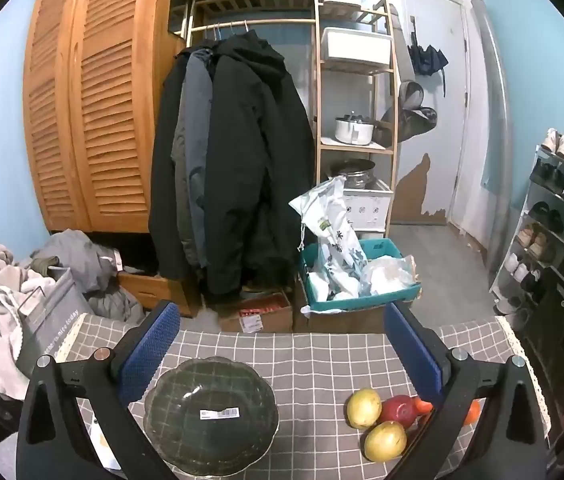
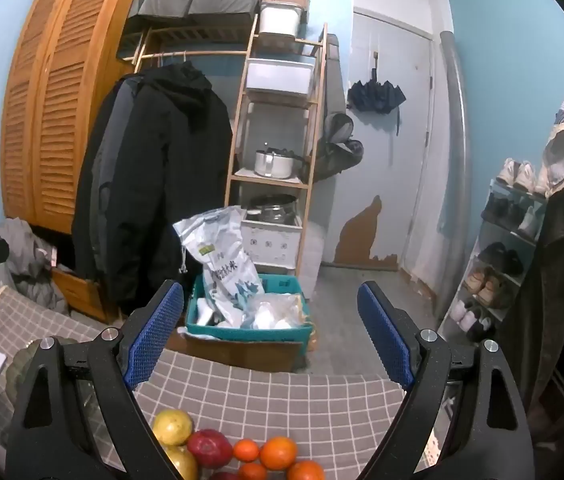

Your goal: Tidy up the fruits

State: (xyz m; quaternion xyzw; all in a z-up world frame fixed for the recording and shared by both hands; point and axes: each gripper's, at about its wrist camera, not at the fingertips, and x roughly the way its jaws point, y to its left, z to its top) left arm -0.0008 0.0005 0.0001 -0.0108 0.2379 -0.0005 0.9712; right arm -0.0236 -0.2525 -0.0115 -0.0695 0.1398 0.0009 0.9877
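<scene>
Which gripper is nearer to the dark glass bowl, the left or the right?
Left. The left gripper hangs open directly over the bowl. The right gripper is open above the fruit pile, with the bowl off to its left.

- My left gripper (image 1: 282, 356) hangs over the table (image 1: 321, 360), and its jaws are wide apart with nothing between them.
- A dark glass bowl (image 1: 210, 412) sits on the table just under my left blue pad. It has a white sticker inside.
- To the right of the bowl lie two yellow fruits (image 1: 363, 408), touching a red fruit (image 1: 399, 410).
- An orange fruit (image 1: 471, 412) peeks out behind my right finger.
- The table has a gray checked cloth.
- Black coats (image 1: 234, 168) hang behind the table.
</scene>
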